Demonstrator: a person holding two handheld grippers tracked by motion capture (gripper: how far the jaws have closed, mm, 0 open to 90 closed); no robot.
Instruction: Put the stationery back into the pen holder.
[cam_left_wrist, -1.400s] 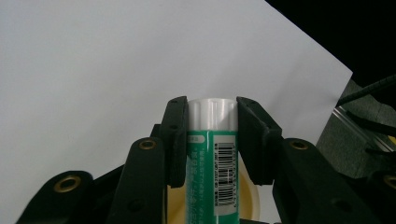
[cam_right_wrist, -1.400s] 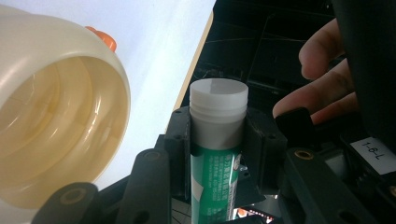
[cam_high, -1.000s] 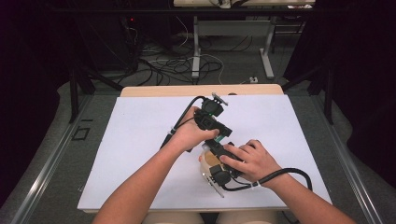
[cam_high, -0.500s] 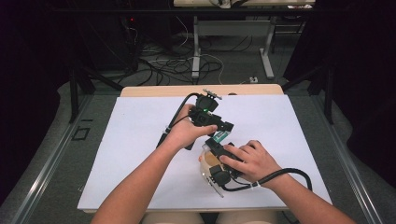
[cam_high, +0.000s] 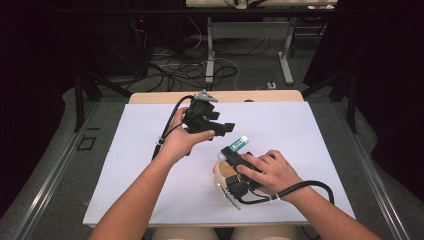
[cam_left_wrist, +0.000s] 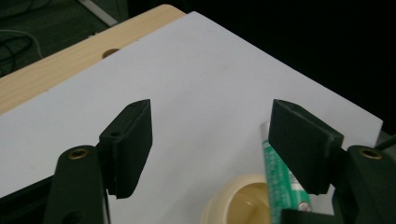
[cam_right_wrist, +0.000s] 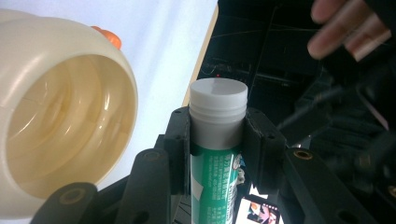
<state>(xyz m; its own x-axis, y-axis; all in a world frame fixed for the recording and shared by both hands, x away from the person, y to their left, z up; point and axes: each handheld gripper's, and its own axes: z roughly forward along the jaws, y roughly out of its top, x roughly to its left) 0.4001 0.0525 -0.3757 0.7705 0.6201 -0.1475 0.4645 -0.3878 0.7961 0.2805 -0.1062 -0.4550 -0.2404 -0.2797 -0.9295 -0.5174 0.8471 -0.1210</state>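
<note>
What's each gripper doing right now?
Left gripper: open, holding nothing, above the sheet.
Right gripper: shut on the tube, beside the cup.

The cup (cam_right_wrist: 60, 116) looked like glossy cream plastic; beside it, the tube (cam_right_wrist: 217, 140) had a smooth white cap. The sheet (cam_high: 300, 130) was matt over pale wood.

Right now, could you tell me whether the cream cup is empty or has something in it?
As far as it shows, empty: the right gripper view looks into the cup and shows bare ribbed walls; its bottom is out of frame.
</note>
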